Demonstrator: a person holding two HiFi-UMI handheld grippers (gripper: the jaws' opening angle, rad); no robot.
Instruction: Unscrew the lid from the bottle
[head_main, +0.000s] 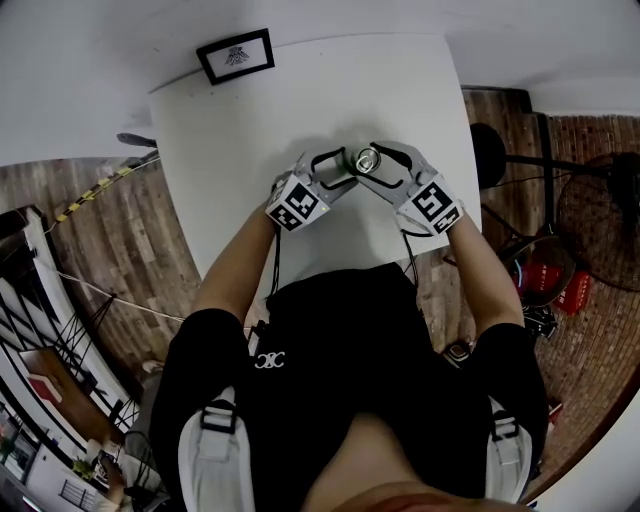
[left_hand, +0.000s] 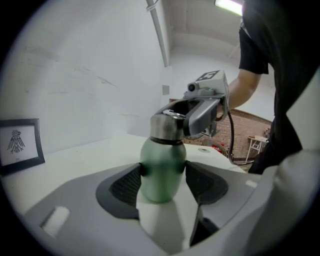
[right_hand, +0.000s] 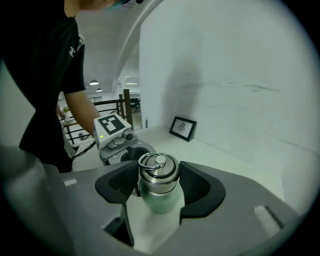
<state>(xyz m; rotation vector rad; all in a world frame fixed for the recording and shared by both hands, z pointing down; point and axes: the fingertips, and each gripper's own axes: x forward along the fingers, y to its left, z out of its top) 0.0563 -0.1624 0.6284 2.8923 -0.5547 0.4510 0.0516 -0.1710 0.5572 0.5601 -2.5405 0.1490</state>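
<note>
A small green bottle (left_hand: 161, 172) with a steel lid (right_hand: 158, 172) stands upright on the white table (head_main: 250, 120). The lid has a ring on top. My left gripper (left_hand: 162, 176) is shut on the green body, with a pad pressing on each side. My right gripper (right_hand: 159, 180) comes from the opposite side and is shut on the steel lid, its pads against the lid's sides. In the head view both grippers meet at the bottle (head_main: 367, 159) near the table's middle, left gripper (head_main: 340, 165) at its left and right gripper (head_main: 380, 160) at its right.
A small black picture frame (head_main: 236, 55) stands at the table's far edge by the white wall. Wooden floor lies on both sides of the table. A fan and red items (head_main: 560, 280) sit on the floor at the right.
</note>
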